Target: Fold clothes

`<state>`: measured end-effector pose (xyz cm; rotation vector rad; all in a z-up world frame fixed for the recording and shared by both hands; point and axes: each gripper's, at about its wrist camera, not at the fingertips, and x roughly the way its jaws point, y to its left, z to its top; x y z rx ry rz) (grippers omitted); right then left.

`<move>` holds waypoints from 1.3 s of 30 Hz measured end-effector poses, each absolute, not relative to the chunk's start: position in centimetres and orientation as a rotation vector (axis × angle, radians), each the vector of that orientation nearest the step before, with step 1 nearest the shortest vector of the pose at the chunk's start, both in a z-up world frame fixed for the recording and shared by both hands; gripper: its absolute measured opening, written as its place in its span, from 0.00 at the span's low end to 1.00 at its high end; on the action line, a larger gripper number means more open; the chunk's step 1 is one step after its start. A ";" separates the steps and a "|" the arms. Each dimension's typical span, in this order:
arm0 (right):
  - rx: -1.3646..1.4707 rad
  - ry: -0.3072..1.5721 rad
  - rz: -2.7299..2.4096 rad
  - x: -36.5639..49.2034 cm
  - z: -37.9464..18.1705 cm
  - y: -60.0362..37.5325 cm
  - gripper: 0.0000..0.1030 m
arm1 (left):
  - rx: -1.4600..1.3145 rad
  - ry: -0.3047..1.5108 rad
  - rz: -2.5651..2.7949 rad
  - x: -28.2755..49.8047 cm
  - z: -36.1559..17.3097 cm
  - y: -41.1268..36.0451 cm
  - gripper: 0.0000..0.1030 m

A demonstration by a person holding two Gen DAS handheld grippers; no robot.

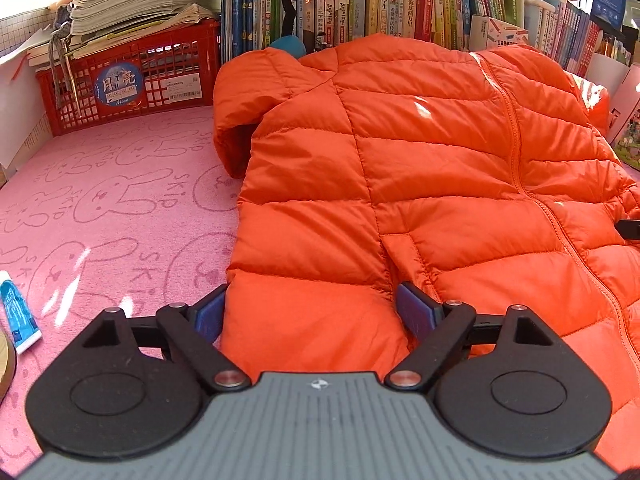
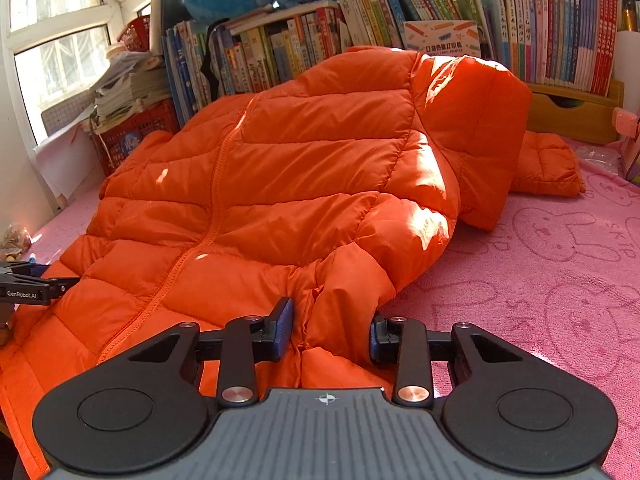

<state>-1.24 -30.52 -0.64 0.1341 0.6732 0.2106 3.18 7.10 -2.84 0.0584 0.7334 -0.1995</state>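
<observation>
A: Where's the orange puffer jacket point(image 1: 420, 184)?

B: Flat on the pink bunny blanket point(image 1: 112, 208), hem toward both grippers, zipper running away toward the bookshelf point(image 2: 440, 20).

A: Grips?

B: The right gripper point(image 2: 330, 330) pinches a bunched fold at the hem's right corner. The left gripper point(image 1: 308, 312) straddles the left hem, spread wide, not squeezing.

We see the left gripper point(image 1: 314, 314): black linkage arms, silver rivets, round black housings, a ribbed grey body bearing a small compass-like emblem, blue pads on its fingers point(image 1: 416, 314). The right gripper point(image 2: 330, 330) matches, copper-toned rivet behind its right finger.
</observation>
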 end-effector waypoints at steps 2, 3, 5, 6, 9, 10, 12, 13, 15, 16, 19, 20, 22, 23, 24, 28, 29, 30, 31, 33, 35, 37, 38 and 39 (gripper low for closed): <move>0.132 0.673 0.230 -2.0 -0.6 -30.4 0.35 | 0.061 0.725 -0.201 2.3 -2.9 7.1 0.85; 0.130 0.674 0.240 -2.4 -0.5 -30.3 0.35 | 0.059 0.720 -0.199 1.8 -2.9 7.1 0.85; 0.111 0.675 0.253 -3.3 -0.4 -30.2 0.35 | 0.046 0.719 -0.193 1.2 -2.7 7.3 0.85; 0.091 0.675 0.254 -3.8 -0.3 -30.1 0.35 | 0.034 0.724 -0.191 1.2 -2.3 7.8 0.85; 0.060 0.666 0.211 -4.7 0.6 -30.7 0.44 | -0.013 0.689 -0.173 2.0 -0.6 9.4 0.85; 0.055 0.657 0.182 -4.8 1.1 -31.0 0.48 | -0.034 0.662 -0.162 2.6 0.3 10.1 0.85; 0.032 0.609 0.112 -4.9 2.4 -31.6 0.58 | -0.085 0.610 -0.137 4.5 2.1 11.2 0.91; 0.017 0.581 0.095 -4.8 3.0 -31.6 0.69 | -0.117 0.586 -0.124 5.7 2.9 11.7 0.93; -0.018 0.525 0.091 -4.1 3.9 -30.9 0.91 | -0.162 0.553 -0.091 8.2 4.0 11.9 0.95; -0.038 0.501 0.094 -3.6 4.2 -30.3 0.98 | -0.174 0.548 -0.086 9.7 4.3 11.7 0.95; -0.078 0.456 0.139 -0.9 4.5 -27.3 0.99 | -0.168 0.558 -0.098 13.3 4.3 10.2 0.95; -0.077 0.455 0.161 0.2 4.5 -26.2 0.99 | -0.141 0.558 -0.093 14.2 4.0 9.5 0.96; -0.069 0.461 0.209 2.5 4.3 -24.0 0.99 | -0.104 0.573 -0.073 15.0 3.2 8.2 0.96; -0.071 0.466 0.231 3.4 4.1 -22.9 0.99 | -0.088 0.582 -0.062 15.3 2.8 7.6 0.96; -0.076 0.470 0.251 4.3 3.8 -21.7 0.99 | -0.096 0.594 -0.068 15.4 2.4 7.4 0.96; -0.101 0.530 0.276 6.4 1.5 -19.0 0.99 | -0.215 0.649 -0.174 14.8 1.1 8.1 0.96; -0.101 0.546 0.278 6.6 0.8 -18.7 0.99 | -0.251 0.668 -0.215 14.7 0.9 8.5 0.96; -0.101 0.564 0.278 6.7 0.1 -18.6 0.99 | -0.296 0.687 -0.248 14.8 0.6 8.9 0.96; -0.101 0.578 0.276 6.7 -0.5 -18.6 0.99 | -0.350 0.709 -0.275 15.0 0.3 9.3 0.96; -0.098 0.595 0.271 6.6 -1.2 -18.7 0.99 | -0.447 0.729 -0.267 16.1 -0.3 10.0 0.96; -0.101 0.609 0.268 6.6 -1.7 -18.6 1.00 | -0.554 0.735 -0.203 17.8 -0.9 10.8 0.96; -0.111 0.619 0.267 6.7 -1.9 -18.4 1.00 | -0.678 0.760 -0.140 19.9 -1.7 11.8 0.96; -0.115 0.624 0.267 6.8 -1.9 -18.3 1.00 | -0.739 0.770 -0.119 20.8 -2.0 12.2 0.94; -0.117 0.626 0.266 6.8 -2.0 -18.3 1.00 | -0.791 0.771 -0.106 21.4 -2.1 12.5 0.90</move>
